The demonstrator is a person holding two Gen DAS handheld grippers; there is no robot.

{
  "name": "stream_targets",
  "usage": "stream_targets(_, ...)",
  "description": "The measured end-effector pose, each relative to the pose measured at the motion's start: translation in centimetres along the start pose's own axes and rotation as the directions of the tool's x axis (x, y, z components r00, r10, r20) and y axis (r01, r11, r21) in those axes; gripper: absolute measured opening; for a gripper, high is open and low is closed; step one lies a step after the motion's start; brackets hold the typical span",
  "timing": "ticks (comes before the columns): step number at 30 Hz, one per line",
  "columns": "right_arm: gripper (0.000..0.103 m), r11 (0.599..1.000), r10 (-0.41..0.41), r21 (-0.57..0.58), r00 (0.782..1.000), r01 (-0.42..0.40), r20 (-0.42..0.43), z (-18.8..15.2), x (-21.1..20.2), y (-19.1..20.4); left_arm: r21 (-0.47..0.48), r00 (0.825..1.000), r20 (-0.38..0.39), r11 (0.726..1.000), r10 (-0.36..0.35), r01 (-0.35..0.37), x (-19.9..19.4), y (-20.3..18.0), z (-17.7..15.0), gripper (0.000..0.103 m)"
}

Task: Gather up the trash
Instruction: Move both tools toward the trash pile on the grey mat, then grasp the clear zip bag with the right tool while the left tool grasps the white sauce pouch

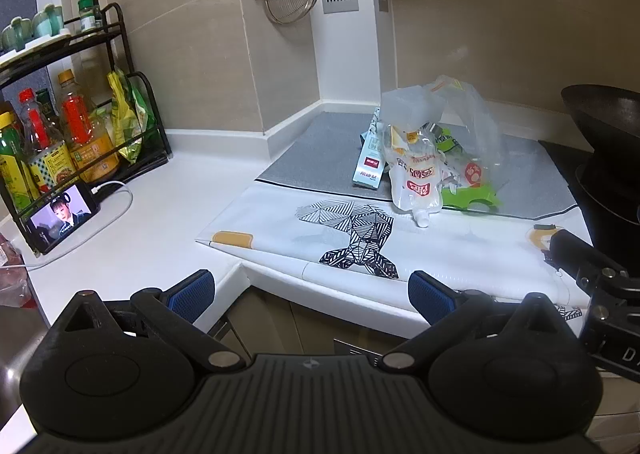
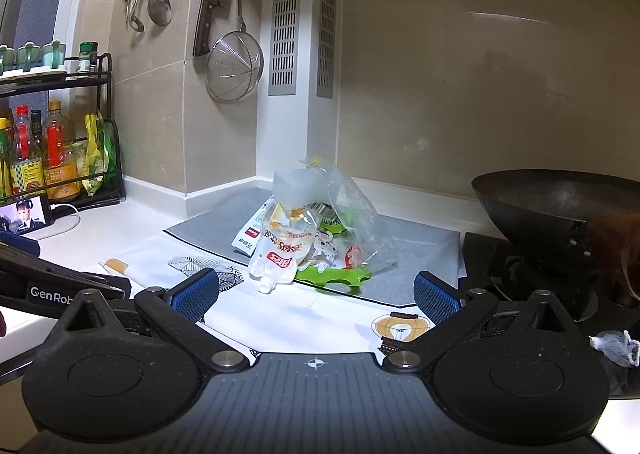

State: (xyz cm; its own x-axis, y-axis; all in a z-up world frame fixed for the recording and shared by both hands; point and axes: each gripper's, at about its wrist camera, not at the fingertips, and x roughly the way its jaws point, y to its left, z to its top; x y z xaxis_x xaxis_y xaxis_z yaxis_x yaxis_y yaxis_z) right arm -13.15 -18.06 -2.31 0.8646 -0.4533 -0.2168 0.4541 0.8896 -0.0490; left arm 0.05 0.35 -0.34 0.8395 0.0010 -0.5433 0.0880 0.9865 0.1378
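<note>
Both the left gripper [image 1: 311,296] and right gripper [image 2: 316,294], black with ribbed blue pads, are spread wide and empty. Beyond them, a crinkled clear plastic bag [image 2: 352,214] slumps over glossy spouted pouches [image 2: 280,254] on the grey textured mat [image 2: 420,250], beside the dark round wok [image 2: 560,210].

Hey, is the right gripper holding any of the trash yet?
No, the right gripper is open and empty, short of the spouted pouch on the counter.
</note>
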Motion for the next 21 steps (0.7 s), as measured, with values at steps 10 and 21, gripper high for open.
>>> stream_targets(10,0.103,1.000,-0.006,-0.003,1.000,0.006,-0.004,-0.5,1.1,-0.3,-0.001,0.999,-0.045,1.000,-0.013,0.013,1.5,-0.4,-0.2,0.103)
stream_targets(21,0.103,1.000,-0.004,0.011,0.996,0.005,-0.088,-1.1,3.9,-0.5,-0.012,0.997,-0.073,0.999,-0.033,0.033,4.7,-0.5,-0.3,0.103)
